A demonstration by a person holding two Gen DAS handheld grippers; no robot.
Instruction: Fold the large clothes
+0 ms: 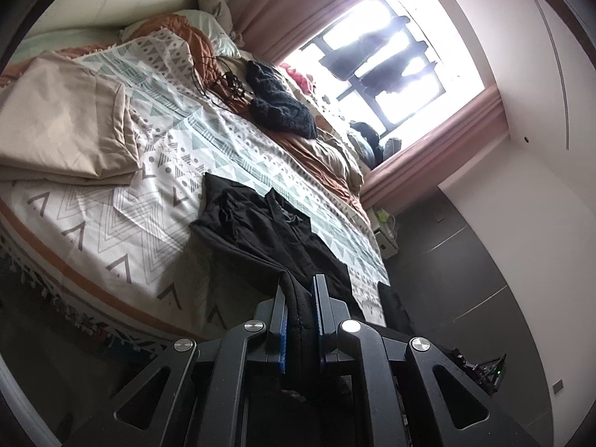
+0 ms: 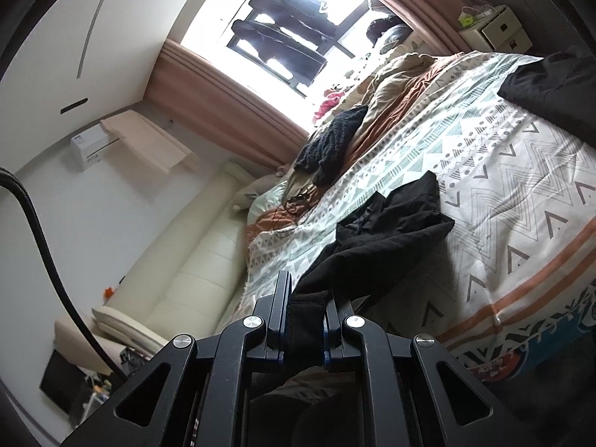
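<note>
A large black garment [image 1: 268,231] lies stretched across the patterned bedspread [image 1: 123,231], part of it bunched and rumpled. My left gripper [image 1: 301,290] is shut on one edge of the black garment, dark cloth pinched between its blue pads. In the right wrist view the same black garment [image 2: 387,223] runs from a crumpled heap down to my right gripper [image 2: 311,290], which is shut on another edge of it. Both held edges are lifted off the bed. Another black piece [image 2: 551,85] shows at the upper right.
A folded beige sheet [image 1: 67,126] lies on the bed, with a dark knitted item [image 1: 279,104], cables and a rumpled orange quilt [image 1: 193,37] further up. A bright window with pink curtains [image 1: 428,156], a white nightstand [image 2: 495,29], a cream sofa [image 2: 186,272] and a wall air conditioner [image 2: 97,145] surround it.
</note>
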